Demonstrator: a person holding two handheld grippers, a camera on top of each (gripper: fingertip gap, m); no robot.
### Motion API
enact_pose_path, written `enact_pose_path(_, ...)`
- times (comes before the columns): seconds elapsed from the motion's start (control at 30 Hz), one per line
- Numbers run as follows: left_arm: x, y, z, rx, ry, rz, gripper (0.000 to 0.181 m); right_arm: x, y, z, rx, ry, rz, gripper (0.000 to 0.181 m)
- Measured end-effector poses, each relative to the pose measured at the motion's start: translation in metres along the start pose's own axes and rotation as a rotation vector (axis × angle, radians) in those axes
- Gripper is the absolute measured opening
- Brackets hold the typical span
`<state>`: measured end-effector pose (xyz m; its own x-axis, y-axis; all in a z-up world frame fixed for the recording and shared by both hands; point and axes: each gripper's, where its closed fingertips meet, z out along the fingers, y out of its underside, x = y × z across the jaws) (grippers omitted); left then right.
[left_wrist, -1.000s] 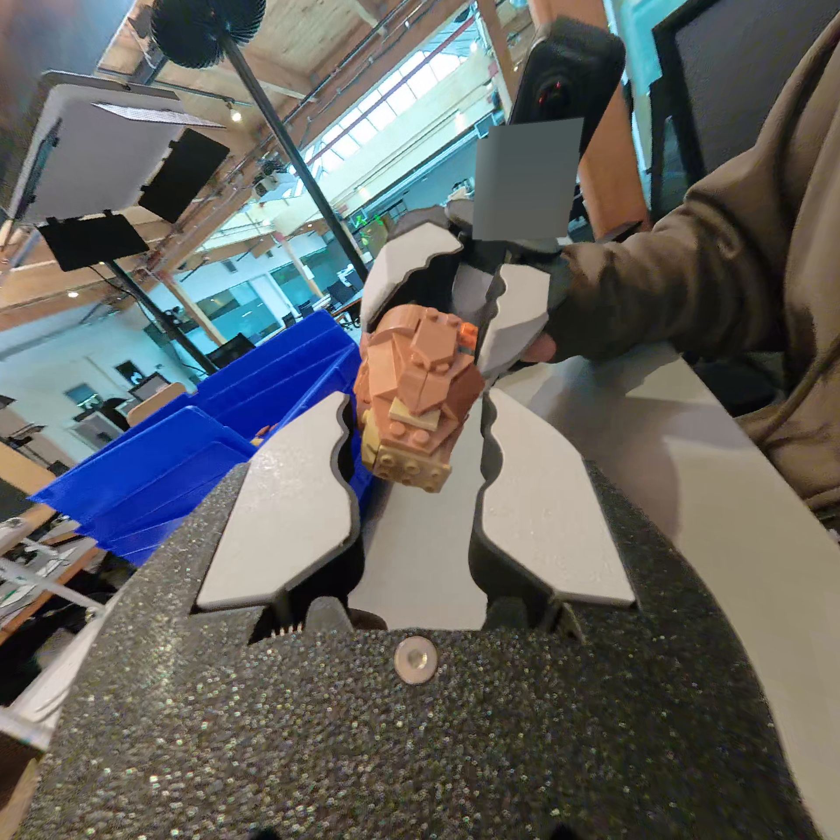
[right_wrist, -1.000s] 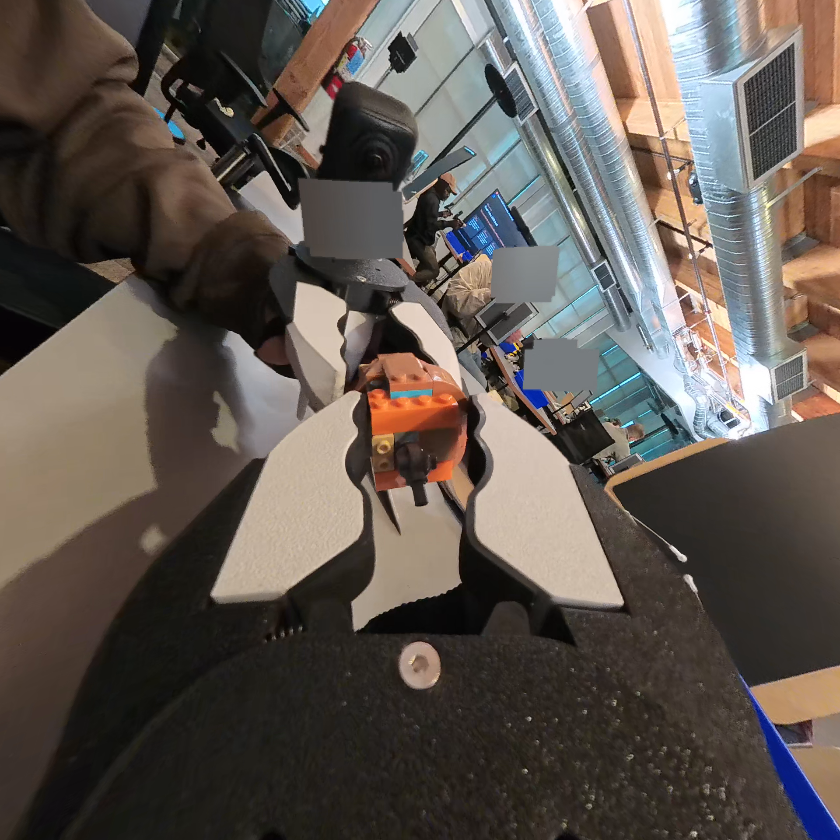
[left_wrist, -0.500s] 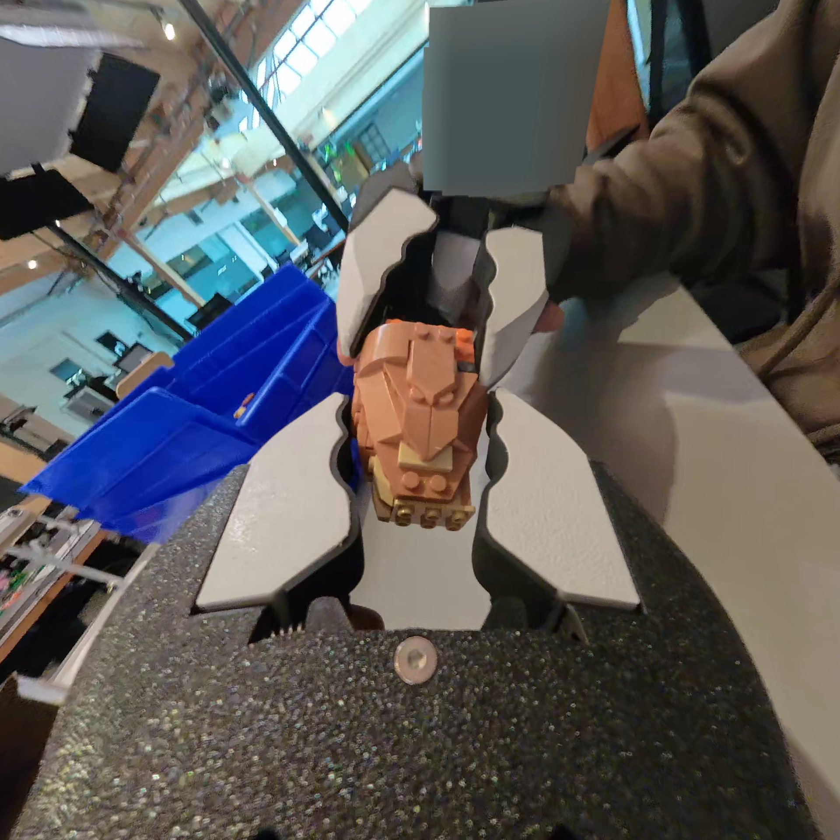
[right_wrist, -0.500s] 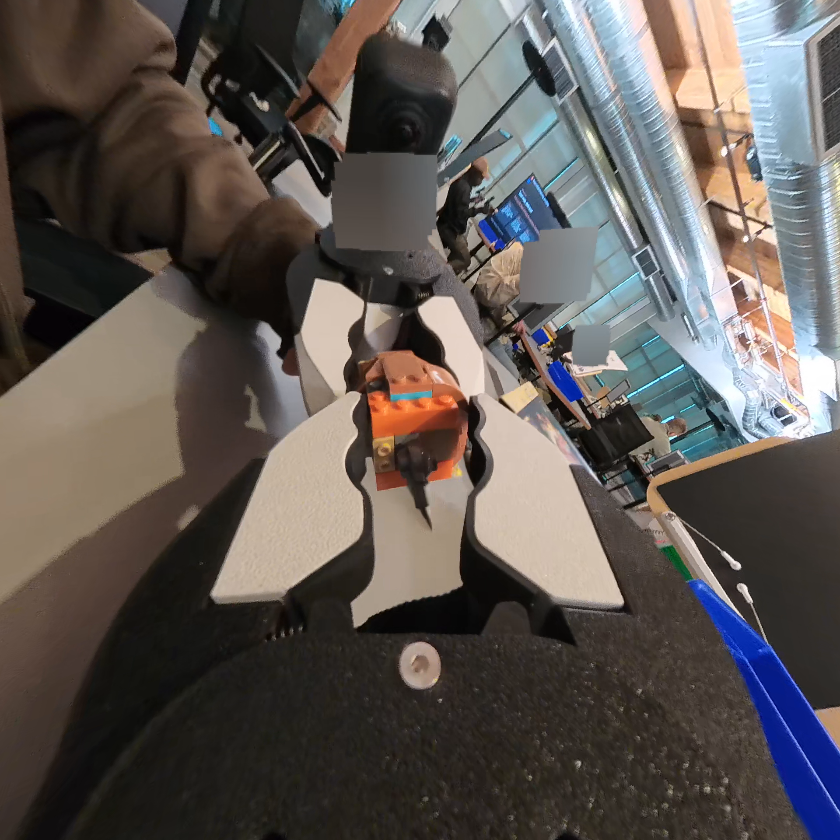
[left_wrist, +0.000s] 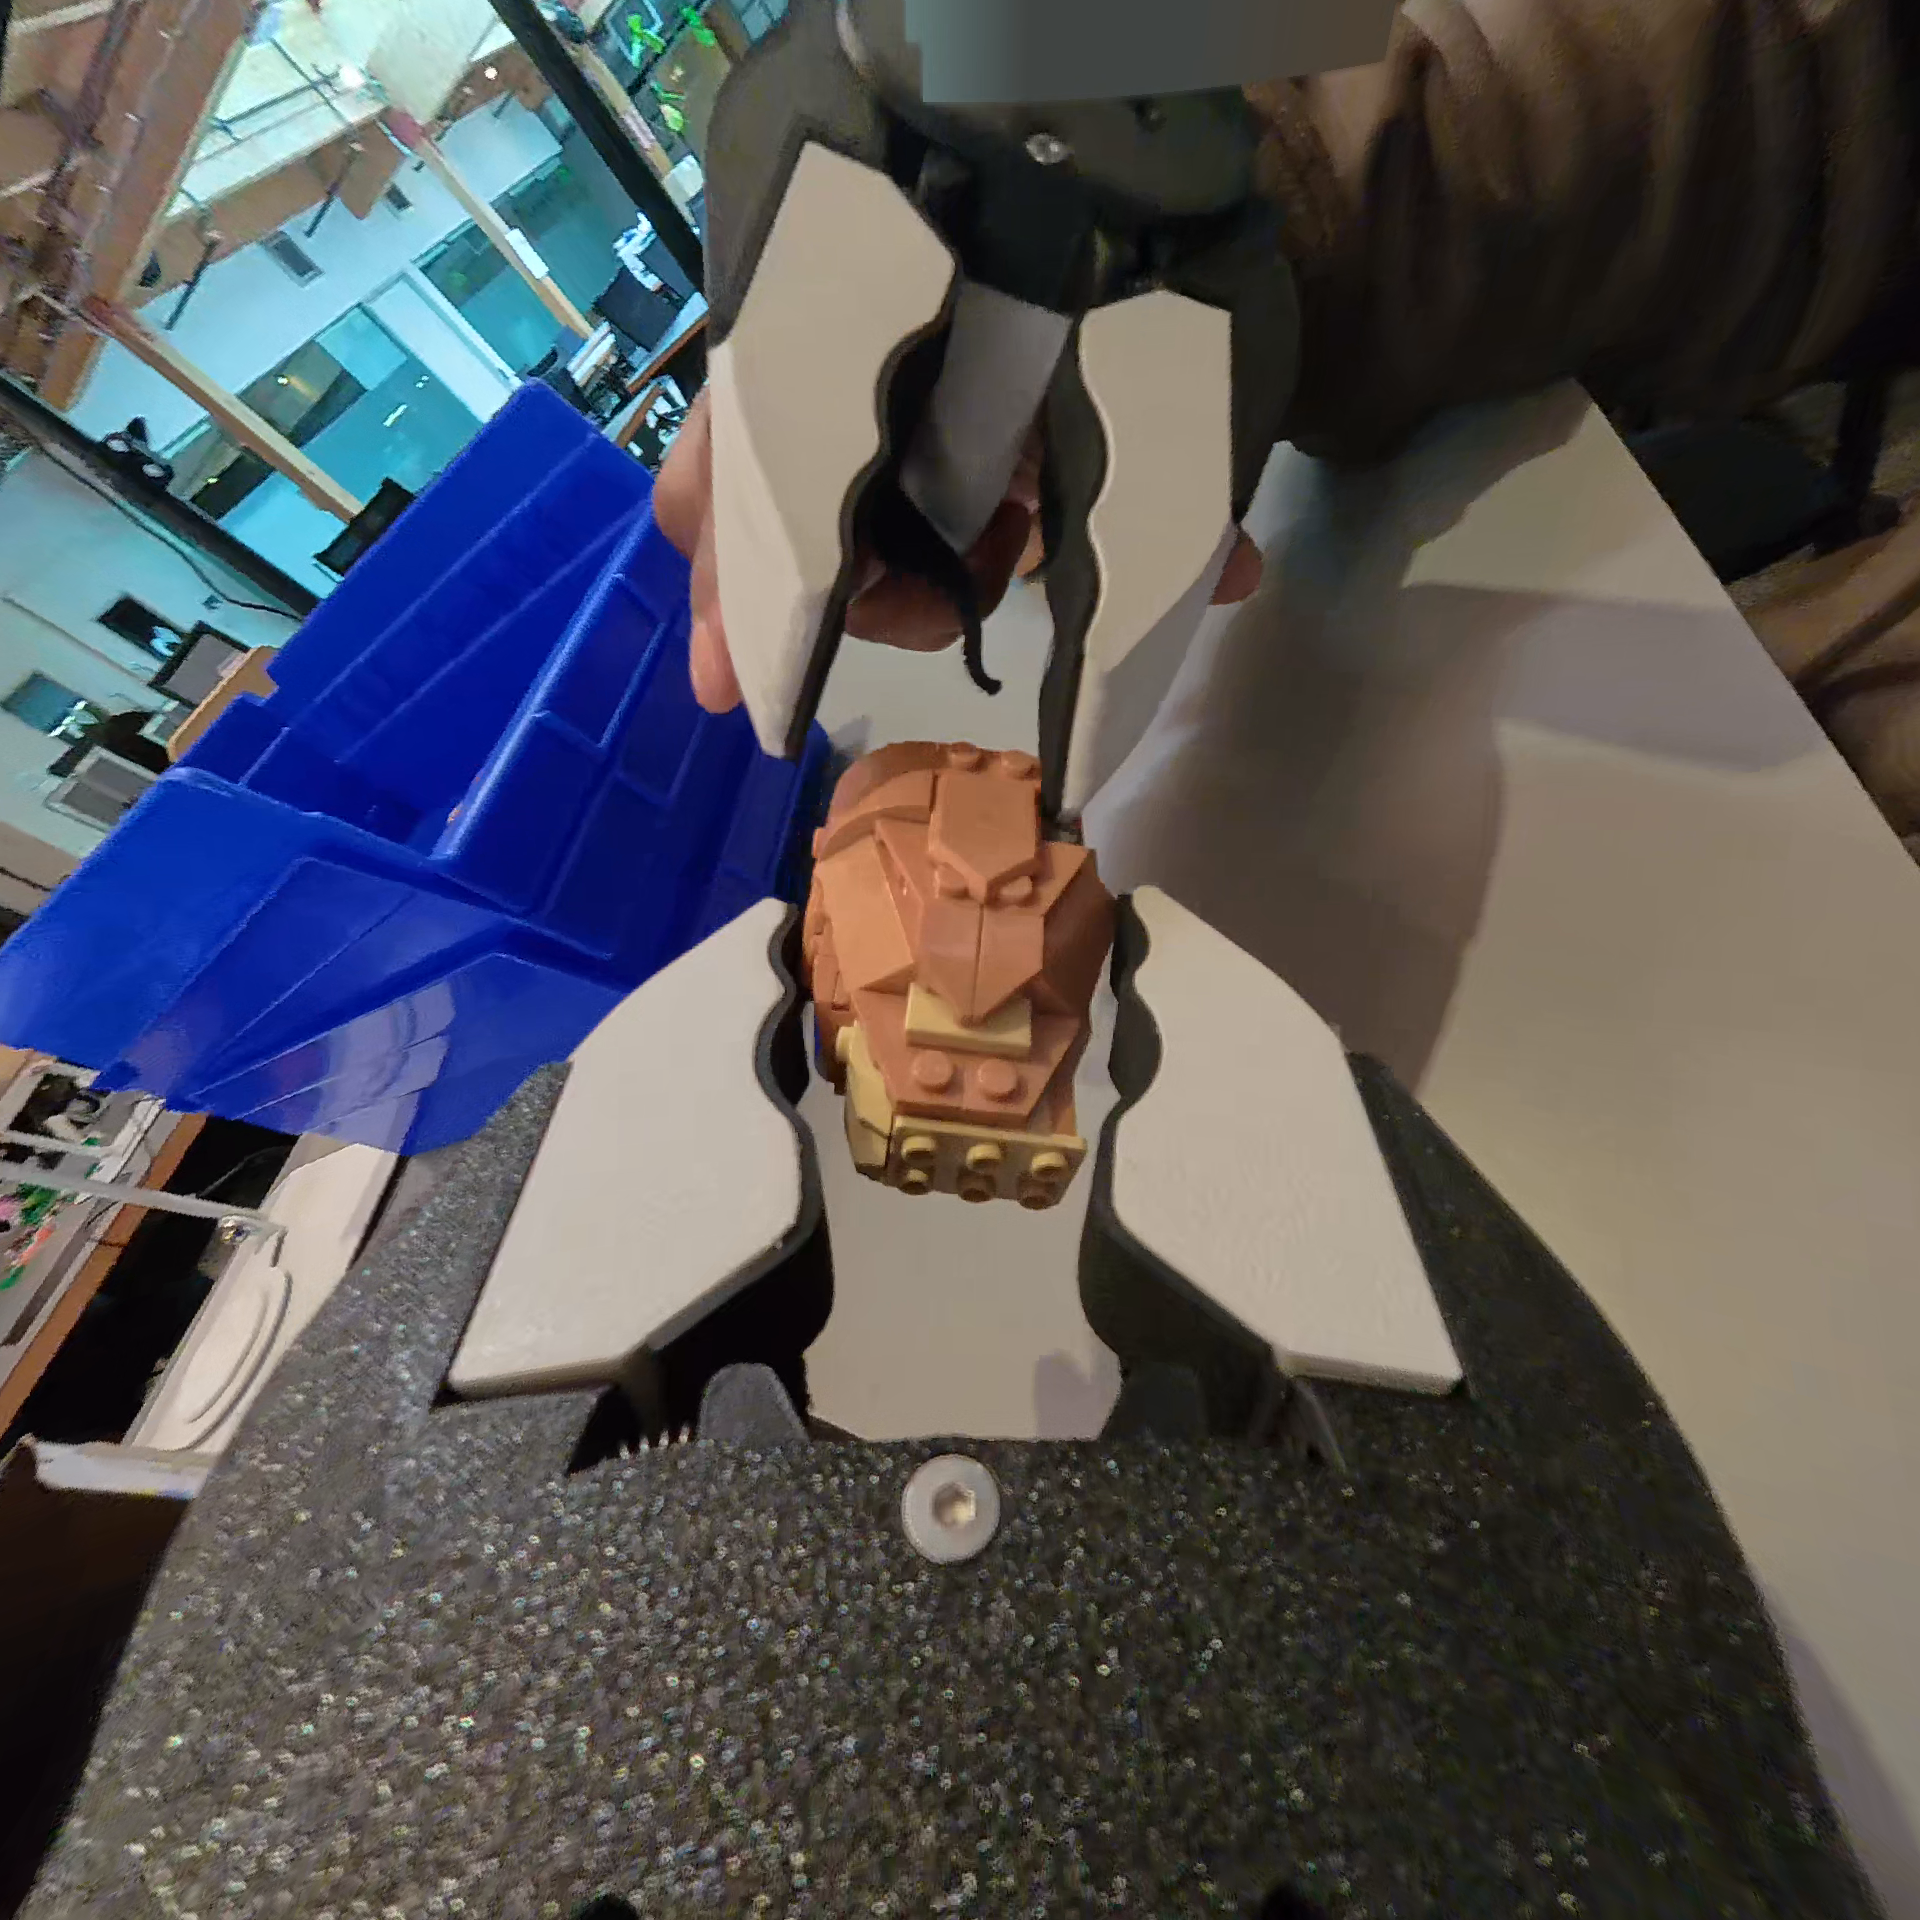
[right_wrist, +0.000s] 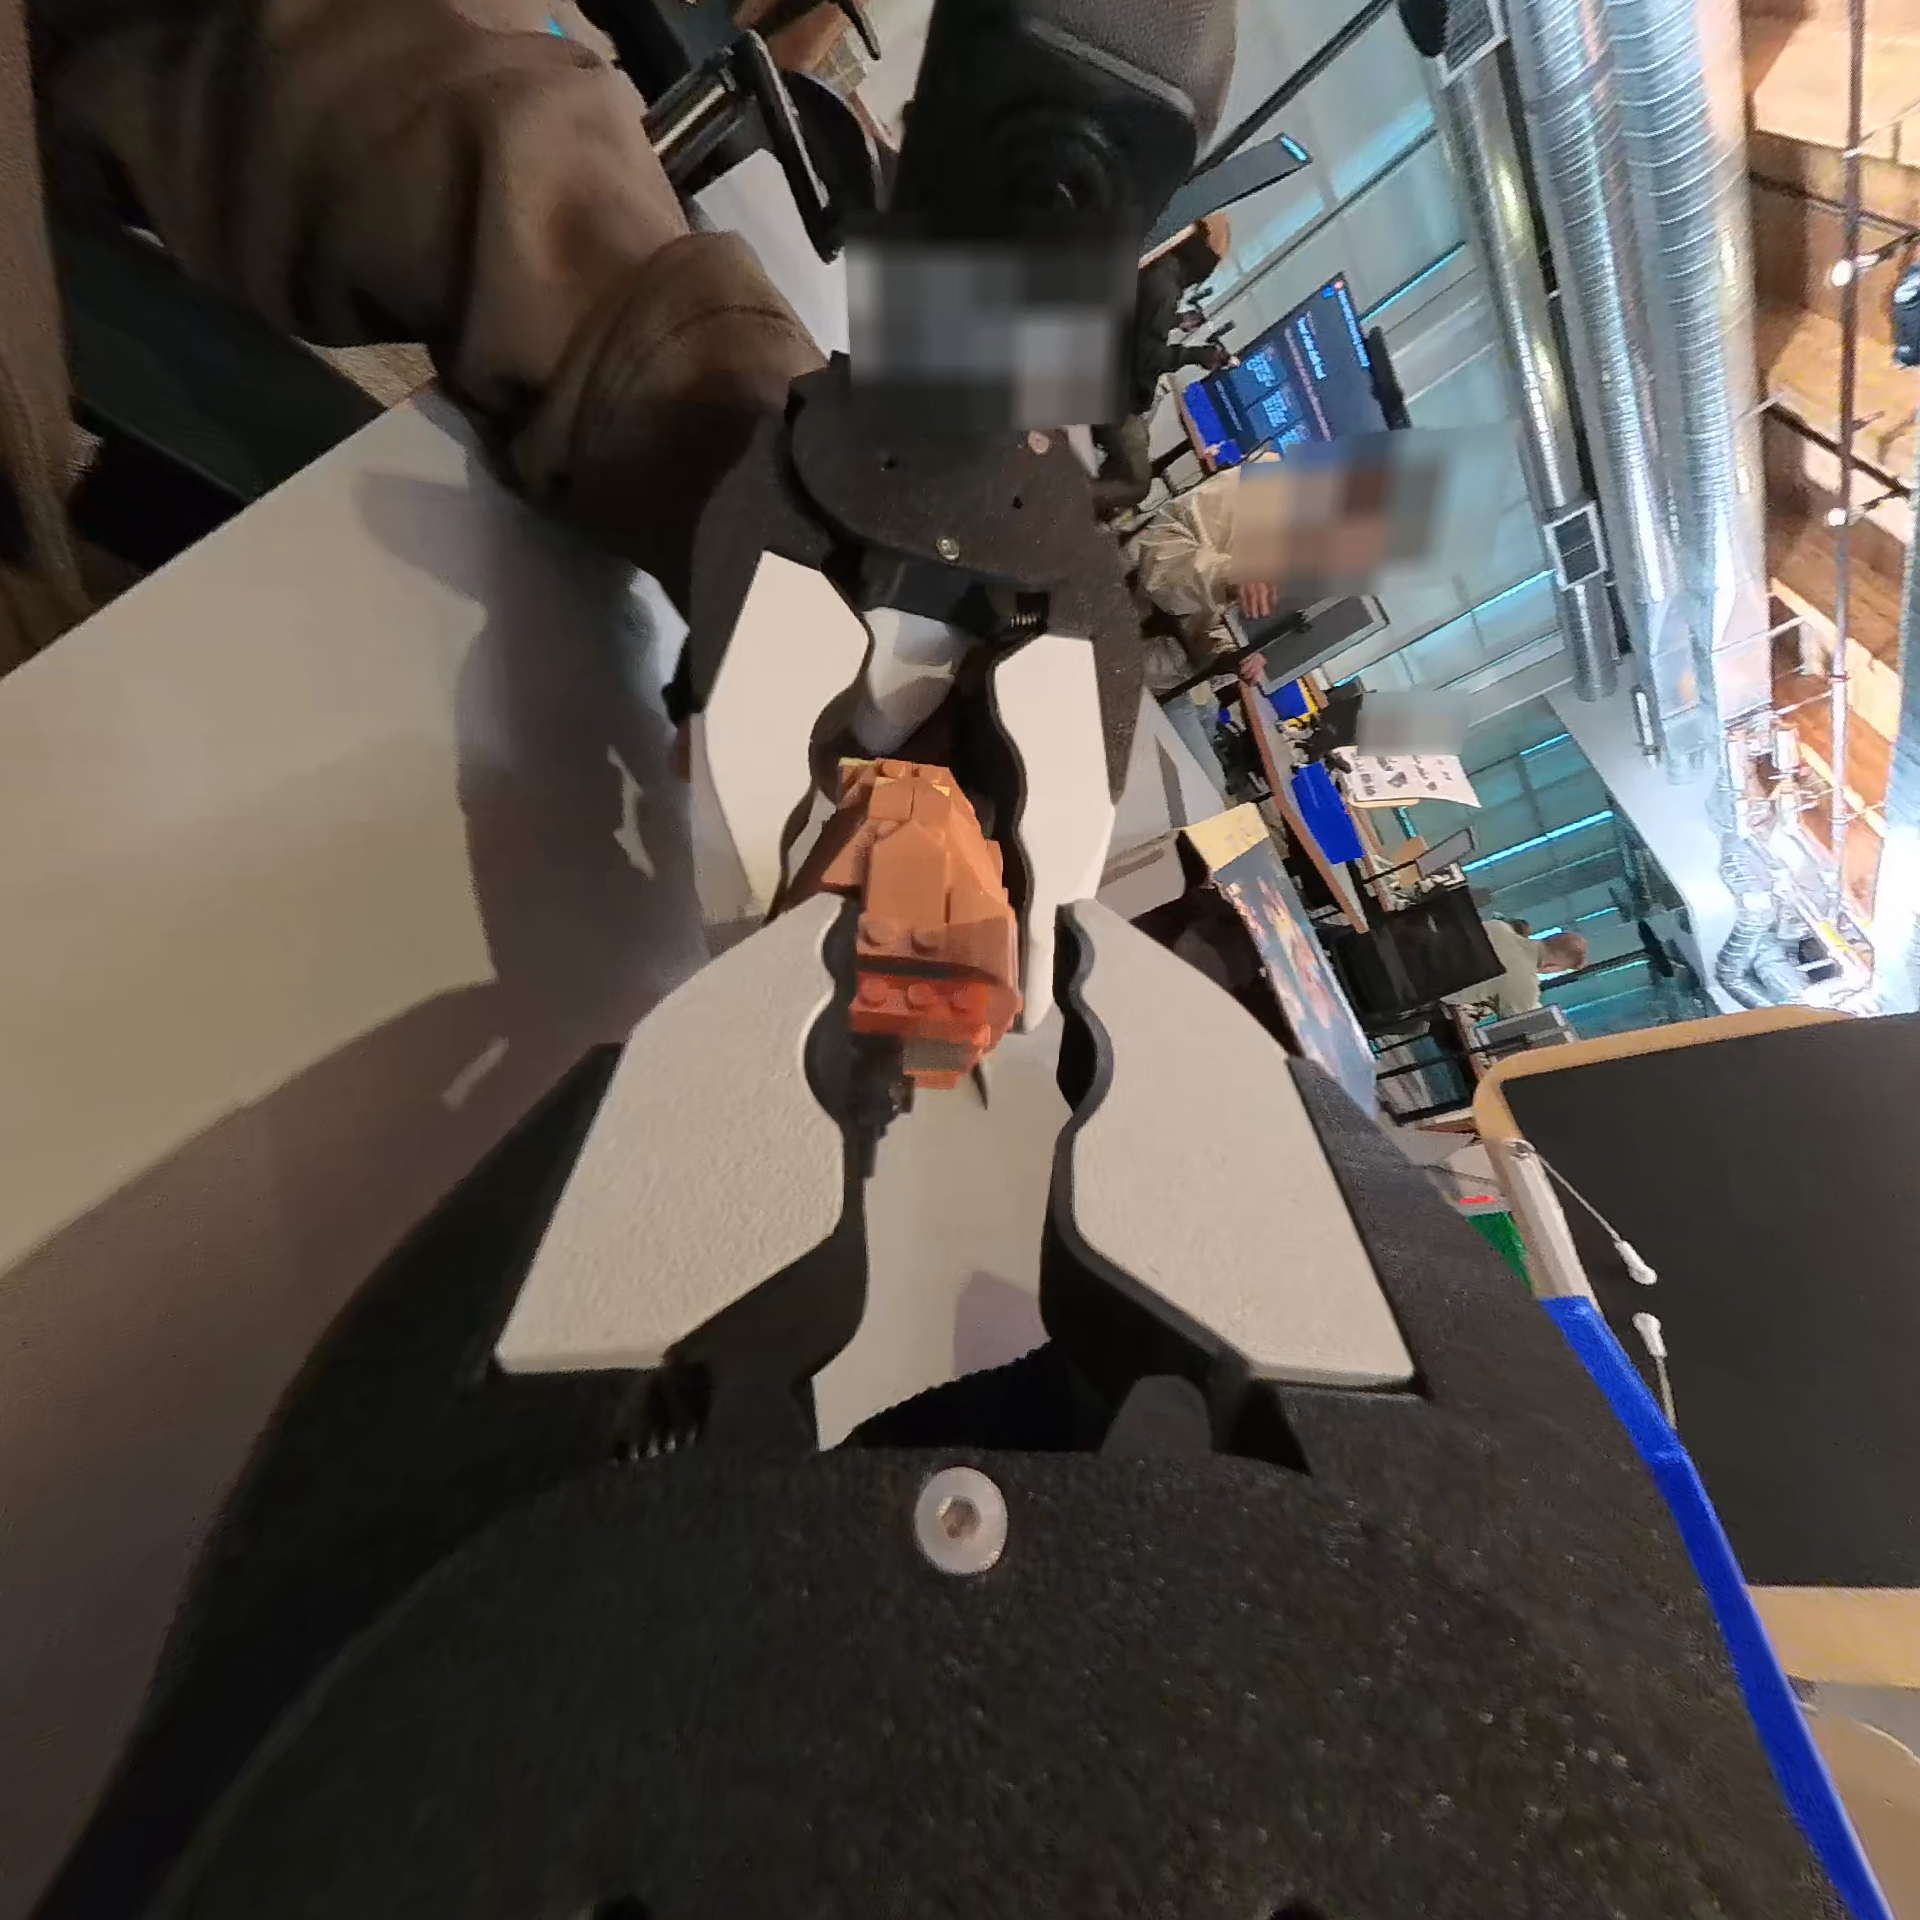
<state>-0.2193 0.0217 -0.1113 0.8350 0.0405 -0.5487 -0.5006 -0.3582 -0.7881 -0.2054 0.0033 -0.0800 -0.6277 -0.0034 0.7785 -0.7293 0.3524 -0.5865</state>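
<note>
- left claw (left_wrist: 954, 909) is clamped on the brick model (left_wrist: 956, 966). The reddish-brown lump fills the whole gap and presses against both inner faces, so I'd call that a proper pinch.
- right claw (right_wrist: 953, 920) comes in from the opposite side, nose to nose with the left one. Its jaws are partly spread around the orange end. In the left wrist view one fingertip touches the bricks and the other sits just off them, so I can't tell if it's really gripping.
- the model's long axis runs straight along the line between the two claws. The tan studded end points back at the left camera and the orange end with a little black peg points at the right one.
- the model is up off the grey desk (left_wrist: 1455, 935), near its edge, with the blue bins (left_wrist: 416, 779) just beside it.
- a brown sleeve (left_wrist: 1558, 208) shows behind the right claw.
</note>
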Motion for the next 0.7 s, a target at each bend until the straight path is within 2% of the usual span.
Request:
enact_pose_path(0.1,0.004,0.000,0.001,0.010,0.029,-0.022,0.056,-0.004,0.000,-0.001,-0.001,-0.037,0.025,0.034)
enact_pose_path(0.2,0.006,-0.001,0.000,0.028,0.056,-0.049,0.056,-0.010,-0.001,-0.001,0.012,-0.077,0.046,0.024)
enact_pose_path(0.4,0.010,0.009,0.005,-0.029,0.053,-0.004,0.056,-0.017,0.003,-0.001,-0.001,-0.135,0.133,0.022)
enact_pose_path(0.43,0.011,0.010,0.007,-0.038,0.045,0.021,0.056,-0.024,-0.001,-0.002,0.028,-0.191,0.157,0.000)
enact_pose_path(0.5,0.017,0.017,0.010,-0.095,0.045,0.126,0.056,-0.033,0.002,0.002,0.019,-0.247,0.209,0.000)
enact_pose_path(0.57,0.021,0.028,0.015,-0.157,0.058,0.161,0.056,-0.037,0.011,0.005,-0.026,-0.252,0.184,0.000)
enact_pose_path(0.7,0.012,0.025,0.014,-0.146,0.025,0.092,0.056,-0.027,0.012,0.004,0.008,-0.201,0.204,0.002)
